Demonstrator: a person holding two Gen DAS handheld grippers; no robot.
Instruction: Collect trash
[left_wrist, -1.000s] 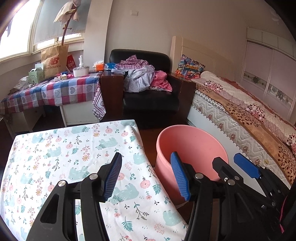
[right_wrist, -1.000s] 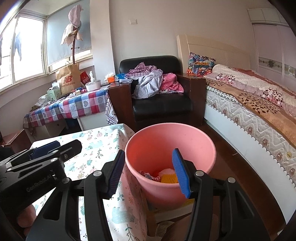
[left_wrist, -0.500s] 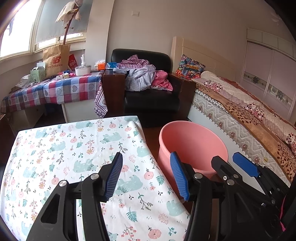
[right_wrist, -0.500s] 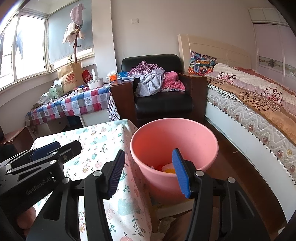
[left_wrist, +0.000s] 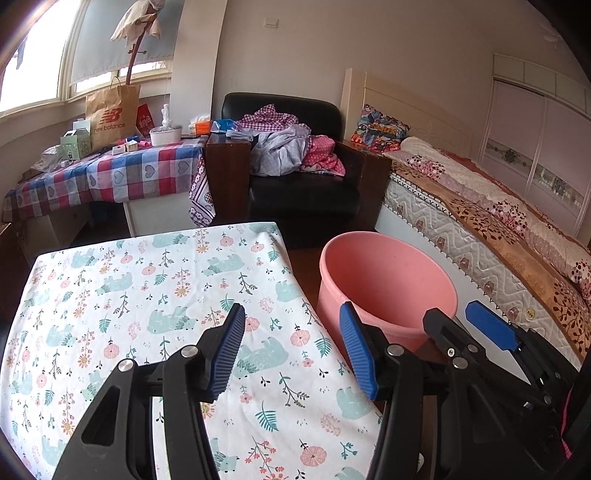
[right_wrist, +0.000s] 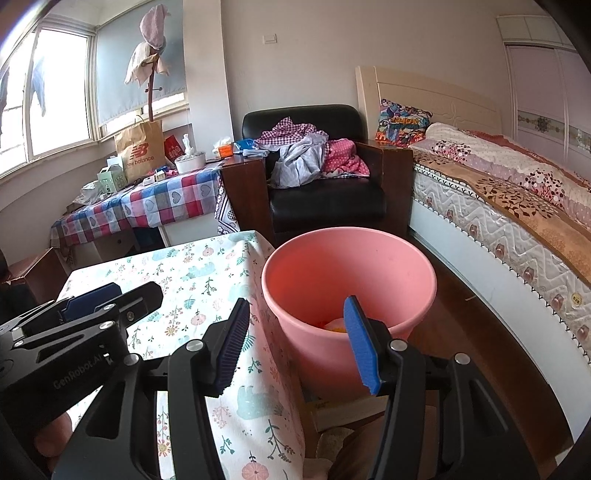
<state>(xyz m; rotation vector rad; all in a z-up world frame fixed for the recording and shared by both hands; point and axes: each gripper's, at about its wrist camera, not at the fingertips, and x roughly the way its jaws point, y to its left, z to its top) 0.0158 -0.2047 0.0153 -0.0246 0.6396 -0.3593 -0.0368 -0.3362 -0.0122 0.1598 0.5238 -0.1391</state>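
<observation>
Left wrist view: left gripper over the near right part of the table, fingers spread wide, nothing between the pads.
Right wrist view: right gripper held off the table's right edge, facing the bucket; fingers apart, holding nothing.
Bucket: pink, round, upright, mouth facing up; stands on the floor just beside the table's right edge, between table and bed.
Bucket contents: a little trash low inside, orange-yellow with a pale bit; only a sliver shows over the near rim, kinds cannot be told. Left view shows only the bare inner wall.
Trash axis: cannot tell, too little visible.
Table: floral cloth with teal animals; cloth hangs down the right edge, close against the bucket wall.
Grippers: side by side, left one seen at the lower left of the right view, over the cloth.
Background: armchair piled with clothes; checked side table with a paper bag.
</observation>
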